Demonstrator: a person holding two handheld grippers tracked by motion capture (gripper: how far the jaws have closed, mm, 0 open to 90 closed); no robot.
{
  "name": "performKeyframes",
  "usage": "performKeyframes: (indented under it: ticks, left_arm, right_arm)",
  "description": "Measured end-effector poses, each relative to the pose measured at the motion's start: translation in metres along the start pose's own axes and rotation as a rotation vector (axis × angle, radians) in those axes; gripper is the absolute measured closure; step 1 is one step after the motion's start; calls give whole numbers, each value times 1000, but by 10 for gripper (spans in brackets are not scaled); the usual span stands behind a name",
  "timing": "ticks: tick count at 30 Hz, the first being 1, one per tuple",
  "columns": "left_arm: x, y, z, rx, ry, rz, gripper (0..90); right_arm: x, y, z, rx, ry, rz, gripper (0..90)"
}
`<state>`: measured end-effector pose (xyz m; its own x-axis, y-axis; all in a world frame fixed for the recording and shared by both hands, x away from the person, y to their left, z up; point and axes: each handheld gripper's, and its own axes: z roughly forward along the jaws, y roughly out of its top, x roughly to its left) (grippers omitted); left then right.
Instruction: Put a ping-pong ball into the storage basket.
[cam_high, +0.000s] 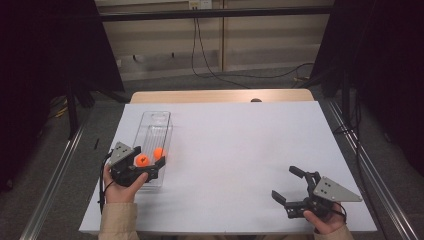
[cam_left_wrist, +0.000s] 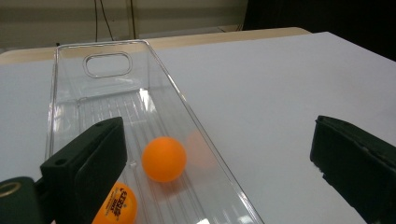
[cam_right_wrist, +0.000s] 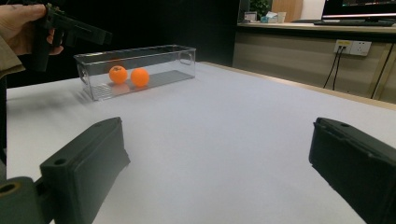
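Note:
A clear plastic bin (cam_high: 156, 116) lies lengthwise at the left of the white table. Two orange balls rest in its near end: a plain one (cam_high: 159, 153) (cam_left_wrist: 164, 158) and a printed one (cam_high: 141, 160) (cam_left_wrist: 116, 206). My left gripper (cam_high: 148, 157) (cam_left_wrist: 217, 126) hovers open over that near end, one jaw above the bin (cam_left_wrist: 102, 43) and the other above the table beside it. My right gripper (cam_high: 284, 181) (cam_right_wrist: 217, 126) is open and holds nothing, low over the table's near right. From there I see the bin (cam_right_wrist: 159, 56), both balls (cam_right_wrist: 118, 74) (cam_right_wrist: 139, 77) and the left gripper (cam_right_wrist: 70, 30).
The white tabletop (cam_high: 240, 150) stretches bare between bin and right gripper. A wooden strip (cam_high: 220, 96) edges its far side. Metal rails (cam_high: 55, 170) run along the floor on both sides, with cables (cam_high: 210, 70) on the floor beyond the table.

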<state>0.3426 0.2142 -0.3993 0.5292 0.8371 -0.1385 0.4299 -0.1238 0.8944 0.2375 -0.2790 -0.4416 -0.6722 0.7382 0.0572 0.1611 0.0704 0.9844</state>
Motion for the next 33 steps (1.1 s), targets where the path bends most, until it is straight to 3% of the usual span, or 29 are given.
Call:
performKeyframes:
  ticks: [7,19,33]
  left_arm:
    - [-1,-4,-3,-32,7,4,38]
    - [-4,-14,-4,-29,-5,17,38]
    - [-8,-27,-9,-73,-19,32,38]
  right_arm:
    - [0,0,0,-1,-1,-1,30]
    - [0,0,0,-1,-3,-2,30]
    - [0,0,-1,-1,-2,-3,30]
